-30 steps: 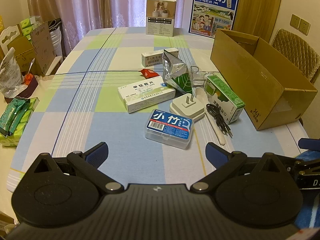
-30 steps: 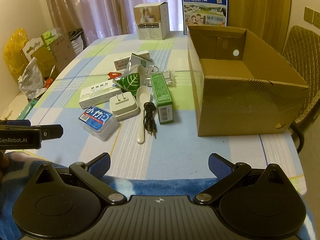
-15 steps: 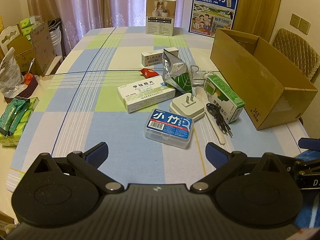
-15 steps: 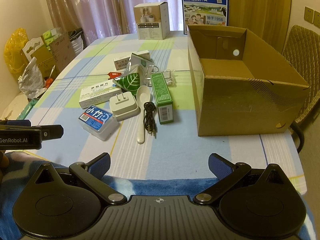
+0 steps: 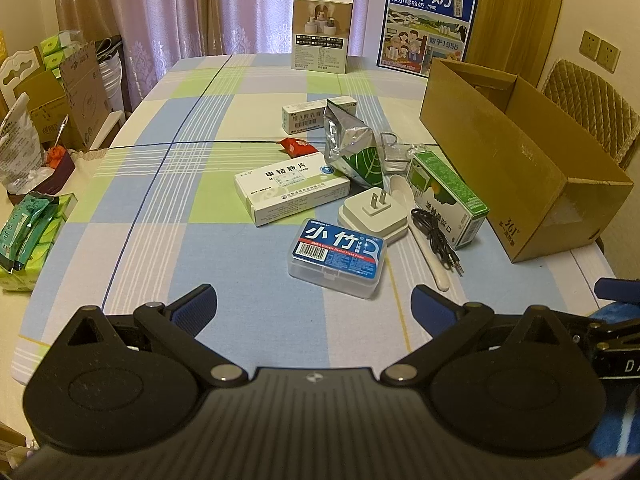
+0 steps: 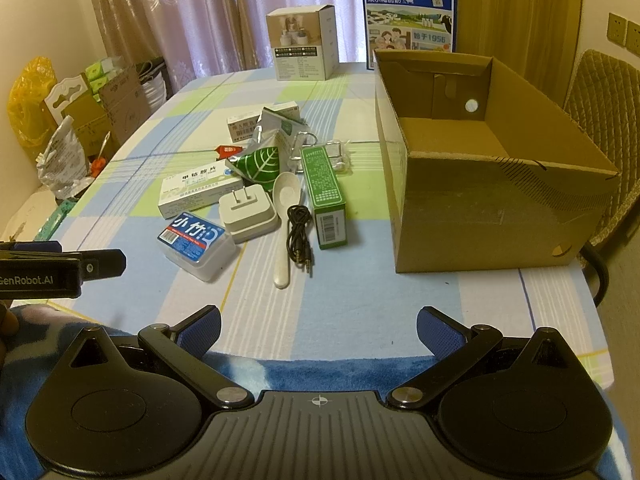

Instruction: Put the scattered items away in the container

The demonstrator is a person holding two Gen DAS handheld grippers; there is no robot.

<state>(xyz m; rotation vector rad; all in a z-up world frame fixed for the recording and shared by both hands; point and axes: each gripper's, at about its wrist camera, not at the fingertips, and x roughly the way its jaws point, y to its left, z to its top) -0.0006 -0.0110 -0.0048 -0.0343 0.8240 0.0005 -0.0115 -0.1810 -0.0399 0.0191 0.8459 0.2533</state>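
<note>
Both tongs wait wide open at the near edge of the table, the clutter untouched.

The left gripper (image 5: 314, 304) and the right gripper (image 6: 319, 328) each hang with fingers spread wide and nothing between them, low over the checked tablecloth (image 5: 168, 184). The scattered things lie in a heap mid-table: a clear floss box (image 5: 337, 256) nearest, a white plug adapter (image 5: 374, 216) just behind it, a white spoon (image 6: 283, 224) and a black audio cable (image 6: 301, 236) side by side, a green carton (image 6: 325, 196) on the right of them, a white medicine box (image 5: 290, 192) on the left, a foil leaf pouch (image 5: 352, 152) behind. The open cardboard box (image 6: 496, 208) stands to the right of the heap, near it but apart, with only its bare floor showing.
</note>
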